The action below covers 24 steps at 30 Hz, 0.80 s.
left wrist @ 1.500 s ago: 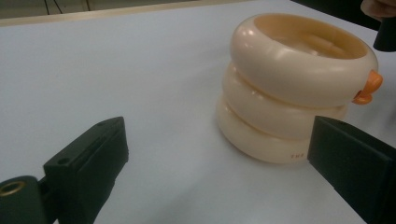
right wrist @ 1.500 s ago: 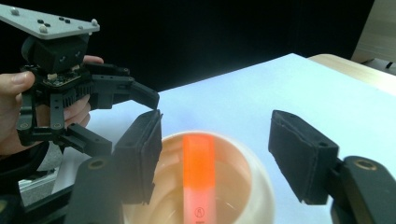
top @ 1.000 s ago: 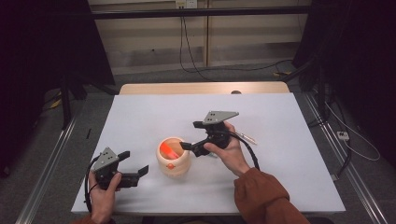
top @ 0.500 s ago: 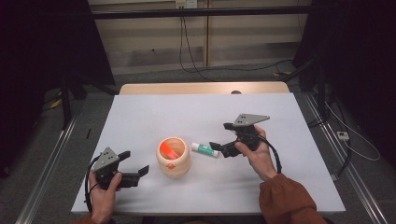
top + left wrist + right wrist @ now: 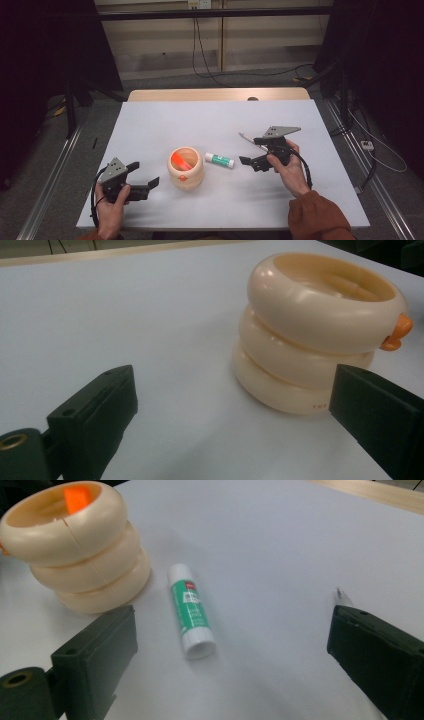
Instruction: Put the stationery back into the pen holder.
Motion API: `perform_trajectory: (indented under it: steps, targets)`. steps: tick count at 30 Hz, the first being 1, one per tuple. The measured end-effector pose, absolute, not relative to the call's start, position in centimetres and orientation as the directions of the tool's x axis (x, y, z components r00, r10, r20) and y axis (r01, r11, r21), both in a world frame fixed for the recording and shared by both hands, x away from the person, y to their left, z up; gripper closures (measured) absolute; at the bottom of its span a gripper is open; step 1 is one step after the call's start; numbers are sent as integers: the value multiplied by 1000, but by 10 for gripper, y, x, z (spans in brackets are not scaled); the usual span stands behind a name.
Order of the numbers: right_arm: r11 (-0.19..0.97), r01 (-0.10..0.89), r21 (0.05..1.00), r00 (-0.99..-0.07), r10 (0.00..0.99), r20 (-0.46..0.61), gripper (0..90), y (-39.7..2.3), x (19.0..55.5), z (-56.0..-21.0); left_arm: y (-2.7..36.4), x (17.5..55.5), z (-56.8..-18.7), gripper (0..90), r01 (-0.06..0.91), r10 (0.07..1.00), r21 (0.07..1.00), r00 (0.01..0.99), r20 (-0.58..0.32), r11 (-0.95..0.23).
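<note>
Black right gripper (image 5: 248, 163) agape beside glue stick (image 5: 219, 160)

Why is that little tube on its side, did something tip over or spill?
Nothing spilled. The glue stick lies flat on the table, capped, beside the upright holder, apart from it. Both grippers are open and empty.

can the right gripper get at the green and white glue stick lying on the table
Probably yes: the right gripper is open, and the green and white glue stick lies flat ahead between its jaws with bare table between.
</note>
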State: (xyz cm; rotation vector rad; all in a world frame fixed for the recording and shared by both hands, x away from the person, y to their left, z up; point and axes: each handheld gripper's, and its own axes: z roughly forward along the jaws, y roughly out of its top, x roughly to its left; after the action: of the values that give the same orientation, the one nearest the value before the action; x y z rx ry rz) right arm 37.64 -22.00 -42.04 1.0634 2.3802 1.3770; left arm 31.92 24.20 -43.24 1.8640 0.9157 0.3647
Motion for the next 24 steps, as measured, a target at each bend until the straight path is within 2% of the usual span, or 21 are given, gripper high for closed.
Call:
perform_trajectory:
  steps: [8, 15, 17, 20, 24]
  targets:
    - [266, 532, 804, -684, 695, 222, 62, -232, 396, -425, 241, 319, -433, 51, 430, 728, 874, 671, -141, -227]
    - [304, 526, 794, -677, 715, 175, 89, -231, 413, -421, 242, 319, -432, 50, 428, 730, 874, 670, -138, -228]
    - [299, 546, 782, -670, 717, 194, 116, -233, 419, -419, 242, 319, -432, 50, 428, 730, 875, 670, -136, -229]
    - [302, 548, 780, -655, 734, 176, 89, -236, 427, -419, 242, 319, -432, 50, 426, 727, 874, 673, -134, -234]
    - [350, 567, 746, -658, 736, 155, 112, -235, 437, -424, 242, 319, -432, 50, 426, 729, 874, 672, -133, -233]
